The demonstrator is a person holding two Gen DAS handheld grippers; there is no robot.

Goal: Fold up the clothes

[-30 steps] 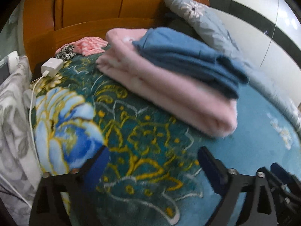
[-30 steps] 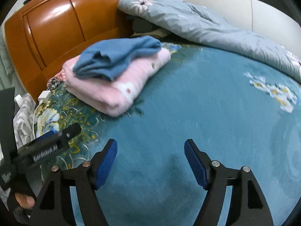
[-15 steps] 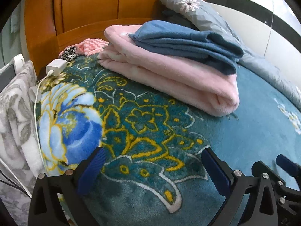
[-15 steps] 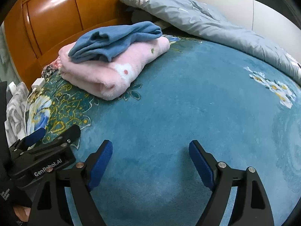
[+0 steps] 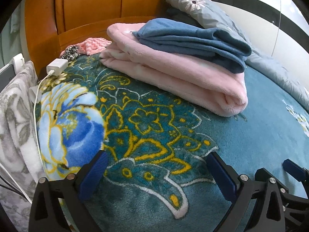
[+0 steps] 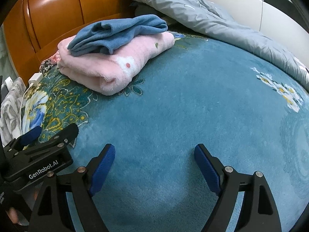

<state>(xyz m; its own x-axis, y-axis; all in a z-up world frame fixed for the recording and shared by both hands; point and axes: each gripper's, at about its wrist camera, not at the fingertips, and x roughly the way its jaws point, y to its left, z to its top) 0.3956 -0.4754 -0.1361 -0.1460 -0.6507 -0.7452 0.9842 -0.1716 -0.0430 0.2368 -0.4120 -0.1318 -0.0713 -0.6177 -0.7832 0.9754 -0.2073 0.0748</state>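
Observation:
A folded blue garment lies on top of a folded pink fleece garment near the head of the bed; both also show in the right wrist view, blue on pink. My left gripper is open and empty, low over the flowered blanket, well short of the stack. My right gripper is open and empty over the plain teal part of the blanket. The left gripper's body shows at the lower left of the right wrist view.
A teal flowered blanket covers the bed. A wooden headboard stands behind. A grey quilt lies along the far right. A white charger with cable, a pink zigzag cloth and a grey-white blanket sit at left.
Both grippers have drawn back from the stack and dropped lower over the blanket. The stack now looks farther off. Both stay open and empty.

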